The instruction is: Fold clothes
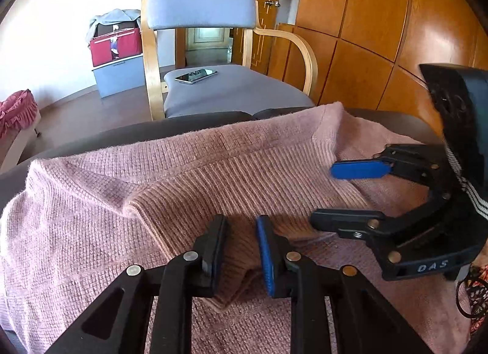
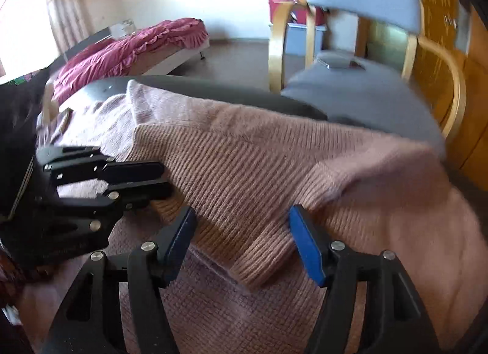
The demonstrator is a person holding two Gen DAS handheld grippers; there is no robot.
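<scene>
Currently pink sweater (image 1: 91,226) lies spread on the dark tabletop (image 1: 91,140), ribbed sleeve cuff (image 2: 259,250) folded across. Right claw (image 2: 244,244) gapes around the cuff, left claw (image 1: 241,250) half-parted, gripping nothing. Risk: loose fold could slide apart.

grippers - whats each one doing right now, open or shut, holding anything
left gripper: jaws partly open, a fold of the pink sweater between them, grip cannot be told.
right gripper: jaws open, ribbed hem between them, not pinched.
</scene>
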